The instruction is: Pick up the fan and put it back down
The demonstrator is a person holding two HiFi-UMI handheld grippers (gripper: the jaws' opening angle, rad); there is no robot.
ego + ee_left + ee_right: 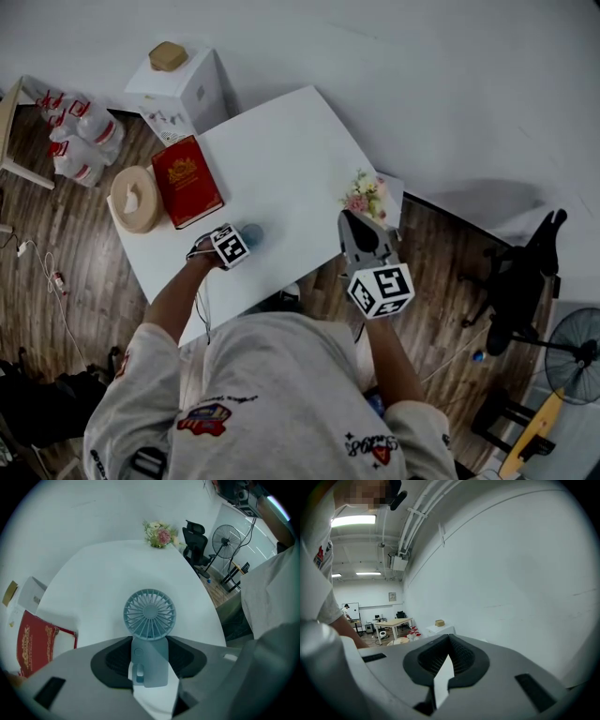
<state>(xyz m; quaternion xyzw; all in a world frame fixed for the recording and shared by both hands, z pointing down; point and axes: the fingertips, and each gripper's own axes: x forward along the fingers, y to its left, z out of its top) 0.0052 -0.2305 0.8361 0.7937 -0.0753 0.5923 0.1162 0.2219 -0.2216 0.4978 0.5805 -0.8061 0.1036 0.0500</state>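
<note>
A small light-blue handheld fan (150, 616) stands upright on the white table (103, 569), its round grille facing the left gripper view. My left gripper (150, 645) points steeply down over it, and the black pads (117, 658) lie against both sides of the fan's handle. From the head view the fan (253, 233) shows as a blue patch beside the left gripper (242, 240), near the table's front edge (164, 291). My right gripper (349, 218) hovers off the table's right corner, jaws together and holding nothing. Its own view (450, 641) looks at a bare white wall.
A red book (187, 180) and a round wooden tissue holder (136, 199) lie on the table's left part. A flower bunch (366, 195) sits at the right corner. Beyond the table are a white box (183, 89), water bottles (80, 136), an office chair (525, 272) and a standing fan (574, 342).
</note>
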